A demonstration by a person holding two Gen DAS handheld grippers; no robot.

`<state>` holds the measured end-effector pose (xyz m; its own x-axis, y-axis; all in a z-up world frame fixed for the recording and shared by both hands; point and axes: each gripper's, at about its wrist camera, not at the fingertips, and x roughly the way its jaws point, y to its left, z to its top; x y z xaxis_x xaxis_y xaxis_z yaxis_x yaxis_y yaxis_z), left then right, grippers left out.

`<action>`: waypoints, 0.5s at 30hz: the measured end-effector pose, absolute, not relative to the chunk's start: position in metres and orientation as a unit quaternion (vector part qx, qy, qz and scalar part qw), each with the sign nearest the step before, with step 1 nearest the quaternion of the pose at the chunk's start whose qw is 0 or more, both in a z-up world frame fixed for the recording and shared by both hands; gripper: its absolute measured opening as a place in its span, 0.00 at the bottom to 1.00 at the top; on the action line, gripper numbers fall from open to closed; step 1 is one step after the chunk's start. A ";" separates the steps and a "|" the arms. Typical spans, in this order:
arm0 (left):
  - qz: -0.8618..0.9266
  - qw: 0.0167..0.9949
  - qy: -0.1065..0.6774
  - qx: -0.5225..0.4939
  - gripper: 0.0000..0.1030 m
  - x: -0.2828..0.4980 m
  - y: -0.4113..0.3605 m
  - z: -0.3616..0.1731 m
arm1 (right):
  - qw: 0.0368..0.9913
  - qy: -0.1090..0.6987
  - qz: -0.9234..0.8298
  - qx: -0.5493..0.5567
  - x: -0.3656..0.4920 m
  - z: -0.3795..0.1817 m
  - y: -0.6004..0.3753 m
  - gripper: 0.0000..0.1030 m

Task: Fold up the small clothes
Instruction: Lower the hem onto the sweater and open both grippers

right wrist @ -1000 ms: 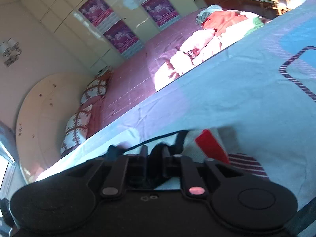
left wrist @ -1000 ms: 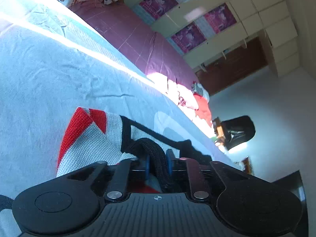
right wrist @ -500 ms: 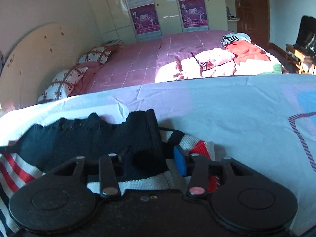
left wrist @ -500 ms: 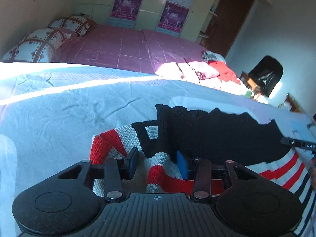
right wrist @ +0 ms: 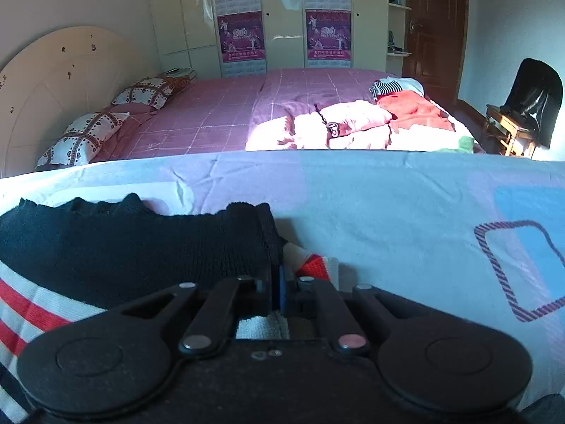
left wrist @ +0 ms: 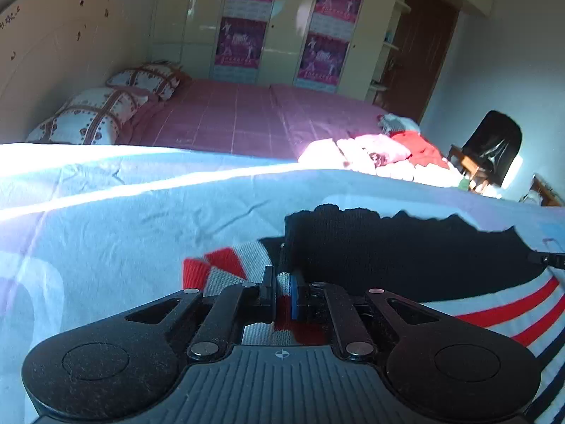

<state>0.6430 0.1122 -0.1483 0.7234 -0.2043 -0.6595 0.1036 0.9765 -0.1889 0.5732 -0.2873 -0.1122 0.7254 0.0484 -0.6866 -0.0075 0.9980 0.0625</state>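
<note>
Tools, two, both in use. Left tool (left wrist: 282,291): fingers drawn together on a fold of the sweater (left wrist: 406,258), at its left edge, where the black band meets the white-and-red knit. Right tool (right wrist: 276,291): fingers likewise pinched on the sweater (right wrist: 123,243), at its right edge beside the black band; a sliver of white knit shows between the pads.

Item: sweater, small, knitted. Black ribbed band across the far side, white body with red and dark stripes nearer us, red-and-grey patches at the corners. Lies flat on the sheet (left wrist: 123,233), spread between the two tools, black band wavy along its far edge.

Handling, as we judge it: light, soft, limp; it will sag and drape wherever unsupported. Coarse knit should give the pads good purchase, so slip is unlikely, but the cloth stretches, so we would pull evenly from both sides. Not fragile, though a loop could snag on a finger edge. Best holds are the side edges or corners, several layers pinched together, as now.

Surroundings: pale blue sheet with a striped square print (right wrist: 519,268), creased, sunlit at the far left. Beyond it, a bed (right wrist: 219,120) in pink check, two patterned pillows (right wrist: 88,134), a heap of clothes (right wrist: 370,123), wardrobe with posters (right wrist: 328,35), a brown door (right wrist: 436,24), a dark chair (right wrist: 533,102).
</note>
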 end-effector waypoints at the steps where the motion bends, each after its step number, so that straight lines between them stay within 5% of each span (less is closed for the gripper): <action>1: -0.080 0.926 0.361 -0.073 0.07 0.643 0.112 -0.153 | 0.929 0.369 0.013 0.027 0.574 -0.115 -0.287 0.05; 3: -0.074 0.928 0.358 -0.067 0.09 0.643 0.110 -0.151 | 0.926 0.376 0.015 0.014 0.575 -0.114 -0.283 0.06; 5: -0.064 0.933 0.349 -0.060 0.15 0.636 0.108 -0.142 | 0.929 0.369 0.013 0.010 0.570 -0.103 -0.281 0.18; 7: -0.034 0.952 0.303 -0.032 0.40 0.615 0.102 -0.118 | 0.946 0.323 0.014 -0.014 0.550 -0.084 -0.273 0.23; 9: -0.040 0.963 0.265 -0.030 0.50 0.602 0.088 -0.101 | 0.949 0.309 0.063 -0.012 0.537 -0.076 -0.255 0.23; 15: -0.208 0.920 0.329 -0.037 0.50 0.630 -0.003 -0.112 | 0.926 0.335 0.171 -0.040 0.557 -0.098 -0.163 0.18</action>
